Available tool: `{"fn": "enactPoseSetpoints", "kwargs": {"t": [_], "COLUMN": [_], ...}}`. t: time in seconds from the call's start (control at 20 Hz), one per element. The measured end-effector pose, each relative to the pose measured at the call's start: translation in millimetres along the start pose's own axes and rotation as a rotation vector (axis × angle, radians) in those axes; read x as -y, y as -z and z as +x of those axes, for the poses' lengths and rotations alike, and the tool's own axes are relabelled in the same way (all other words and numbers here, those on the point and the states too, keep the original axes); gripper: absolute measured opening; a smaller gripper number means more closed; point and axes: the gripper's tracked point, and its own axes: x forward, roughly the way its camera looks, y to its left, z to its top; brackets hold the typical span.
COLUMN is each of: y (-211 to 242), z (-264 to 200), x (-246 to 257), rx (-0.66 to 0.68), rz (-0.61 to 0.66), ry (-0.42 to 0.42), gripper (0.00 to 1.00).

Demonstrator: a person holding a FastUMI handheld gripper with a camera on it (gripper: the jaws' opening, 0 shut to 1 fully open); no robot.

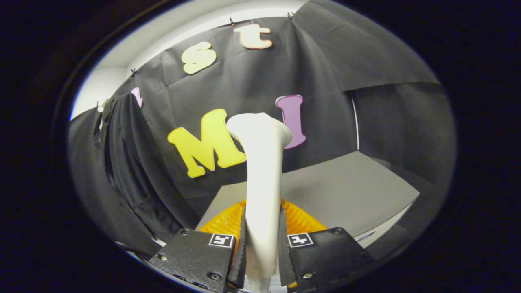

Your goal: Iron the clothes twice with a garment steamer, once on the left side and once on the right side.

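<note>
Gripper view, near to far. The gripper (262, 244) is closed narrowly on the handle of the garment steamer (262, 175): both fingers (240, 252) press against the white shaft from either side, one on each flank, so the tool is held firmly between them. Each finger housing carries a small square marker on its upper face. The steamer rises straight up from between the fingers and widens at its far end into a flared, rounded head, which stands tilted slightly to one side, well above the table. Just beyond the fingers, directly behind the lower shaft, lies an orange ribbed object (299, 219); its shape is mostly hidden by the steamer and the finger housings, and what it is cannot be told. It rests on a grey table (350, 191), whose far edge meets the booth wall (252, 81). To one side of the steamer, near that wall, a dark garment (130, 162) hangs in long vertical folds, apart from the steamer head and not touched by it.
</note>
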Motion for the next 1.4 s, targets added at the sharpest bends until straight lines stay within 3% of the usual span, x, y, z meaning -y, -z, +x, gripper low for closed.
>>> {"fn": "enactPoseSetpoints", "kwargs": {"t": [0.35,0.85,1.1,1.4], "y": [-20,-43,-36,-19], "z": [-56,-106,-106,-79], "x": [-112,-299,-372,-403], "rx": [0.102,0.218,0.228,0.182], "rz": [-0.044,-0.132,-0.192,-0.224], "ry": [-0.041,-0.215,-0.282,-0.282], "gripper": [0.35,0.35,0.35,0.35]}}
